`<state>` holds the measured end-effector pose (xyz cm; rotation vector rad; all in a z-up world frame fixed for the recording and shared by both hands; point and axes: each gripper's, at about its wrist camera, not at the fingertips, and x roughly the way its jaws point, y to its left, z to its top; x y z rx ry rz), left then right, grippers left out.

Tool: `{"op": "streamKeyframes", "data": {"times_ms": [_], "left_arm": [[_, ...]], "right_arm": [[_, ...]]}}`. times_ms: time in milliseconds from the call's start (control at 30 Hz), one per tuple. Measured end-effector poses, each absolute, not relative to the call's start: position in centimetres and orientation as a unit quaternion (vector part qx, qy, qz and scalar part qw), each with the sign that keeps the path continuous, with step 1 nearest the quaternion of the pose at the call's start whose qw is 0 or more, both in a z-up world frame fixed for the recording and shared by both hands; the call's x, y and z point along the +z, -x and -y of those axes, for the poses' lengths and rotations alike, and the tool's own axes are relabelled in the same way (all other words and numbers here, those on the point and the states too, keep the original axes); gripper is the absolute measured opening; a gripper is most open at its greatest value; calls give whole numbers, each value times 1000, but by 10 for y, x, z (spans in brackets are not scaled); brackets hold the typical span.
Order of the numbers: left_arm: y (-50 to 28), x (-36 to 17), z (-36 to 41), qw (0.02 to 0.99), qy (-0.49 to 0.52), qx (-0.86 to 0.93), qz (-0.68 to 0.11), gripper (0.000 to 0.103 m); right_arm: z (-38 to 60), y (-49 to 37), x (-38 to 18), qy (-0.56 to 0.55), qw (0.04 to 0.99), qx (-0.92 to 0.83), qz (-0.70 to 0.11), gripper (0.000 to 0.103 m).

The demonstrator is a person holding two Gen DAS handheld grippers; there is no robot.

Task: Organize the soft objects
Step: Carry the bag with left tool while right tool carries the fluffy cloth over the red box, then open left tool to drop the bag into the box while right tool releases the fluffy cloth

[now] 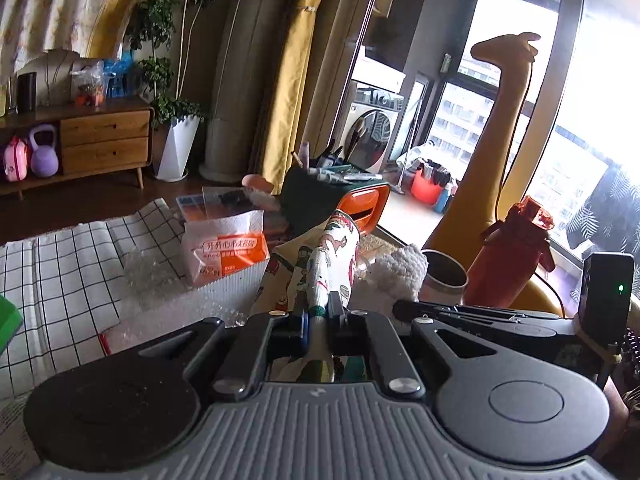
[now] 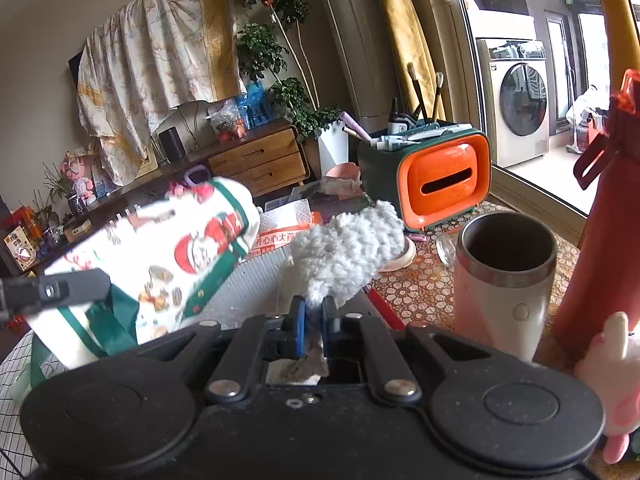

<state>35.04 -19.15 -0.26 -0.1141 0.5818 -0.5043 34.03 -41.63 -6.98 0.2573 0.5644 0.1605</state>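
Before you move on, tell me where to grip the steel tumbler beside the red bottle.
Grip the steel tumbler around its white body just below the steel rim, from its left, open side. It stands upright with its mouth open, and the red bottle crowds its right. Both jaws are now full: free one first.

— What do we see behind? 
— A wooden sideboard (image 2: 256, 160) against the pale wall (image 2: 40, 40), and a potted plant (image 2: 280, 60) beside it. 
— And right? 
— Yellow curtains (image 1: 296, 80), a washing machine (image 2: 518, 100), and bright daylight through the windows (image 1: 592, 100).
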Motion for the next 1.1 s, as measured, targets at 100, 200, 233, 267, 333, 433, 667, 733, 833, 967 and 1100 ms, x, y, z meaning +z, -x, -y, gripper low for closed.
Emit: {"op": "streamKeyframes", "data": {"times_ms": [100,200,233,267,333,433,667,733,833,967,1100], "left_arm": [[-359,-19,191,922,53,-238,-301,8],[-364,-34,191,919,48,-228,-317,8],[-366,-39,191,918,48,-227,-323,8],[-368,-44,190,917,47,-225,-327,8],[-370,-51,192,914,44,-226,-335,8],[-373,-61,196,909,34,-226,-349,8],[-374,-86,204,890,26,-237,-389,8],[-372,-90,208,888,17,-239,-392,9],[-368,-92,213,888,3,-240,-392,11],[-364,-92,217,888,-6,-239,-394,18],[-358,-89,219,890,-14,-240,-389,23]], "right_arm": [[415,-346,-79,-129,946,78,-286,7],[411,-351,-88,-126,944,77,-295,7],[410,-352,-91,-124,943,75,-299,7],[409,-355,-94,-122,942,74,-304,7],[406,-358,-100,-120,938,78,-315,7],[399,-359,-106,-102,936,83,-327,8],[388,-353,-111,-73,933,89,-342,14],[388,-351,-110,-70,933,88,-342,14],[388,-350,-108,-67,932,90,-346,17],[391,-346,-108,-73,929,88,-351,26],[394,-339,-103,-76,930,86,-349,31]]}}
